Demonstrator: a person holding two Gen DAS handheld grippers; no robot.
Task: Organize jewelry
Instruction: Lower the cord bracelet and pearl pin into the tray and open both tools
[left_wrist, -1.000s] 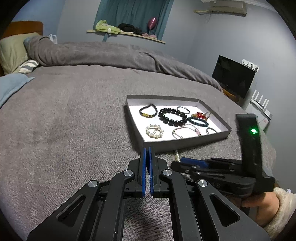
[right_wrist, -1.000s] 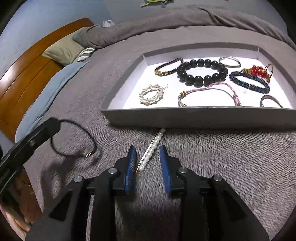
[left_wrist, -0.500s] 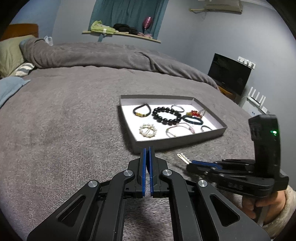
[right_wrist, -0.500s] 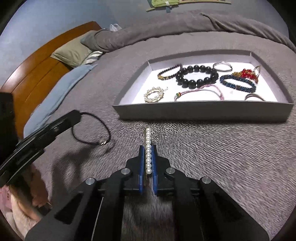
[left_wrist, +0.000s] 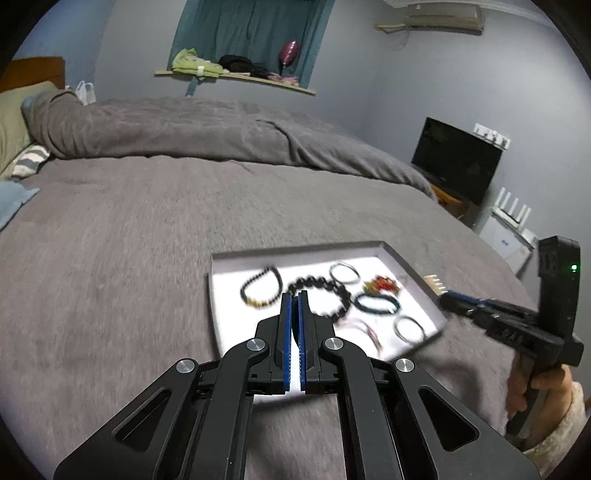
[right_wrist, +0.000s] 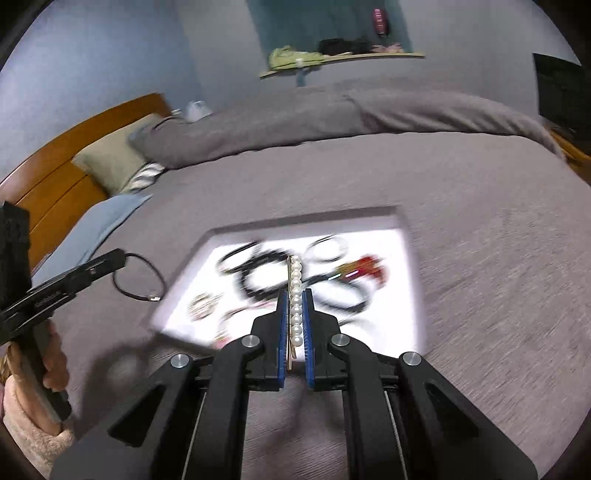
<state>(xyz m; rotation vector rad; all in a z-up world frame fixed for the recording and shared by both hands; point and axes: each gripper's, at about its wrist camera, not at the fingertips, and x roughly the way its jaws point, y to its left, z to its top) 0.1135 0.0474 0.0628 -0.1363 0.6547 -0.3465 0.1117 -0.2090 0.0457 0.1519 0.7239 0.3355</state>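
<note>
A grey tray (left_wrist: 212, 291) with a white floor lies on the bed and holds several bracelets; it also shows, blurred, in the right wrist view (right_wrist: 413, 266). My right gripper (right_wrist: 294, 295) is shut on a pearl hair clip (right_wrist: 295, 291) and holds it in the air over the tray; the clip's tip shows in the left wrist view (left_wrist: 434, 284). My left gripper (left_wrist: 294, 297) is shut and empty, raised above the tray's near side. A thin black cord bracelet (right_wrist: 138, 275) lies on the blanket left of the tray.
The grey blanket (left_wrist: 129, 258) covers the whole bed. Pillows (right_wrist: 110, 162) and a wooden headboard (right_wrist: 66, 147) lie at the far left. A black screen (left_wrist: 456, 164) and a white router (left_wrist: 511, 218) stand beyond the bed's right edge.
My right gripper closed on the pearl clip, lifted it off the blanket and carried it over the tray. My left gripper rose and moved forward, staying shut.
</note>
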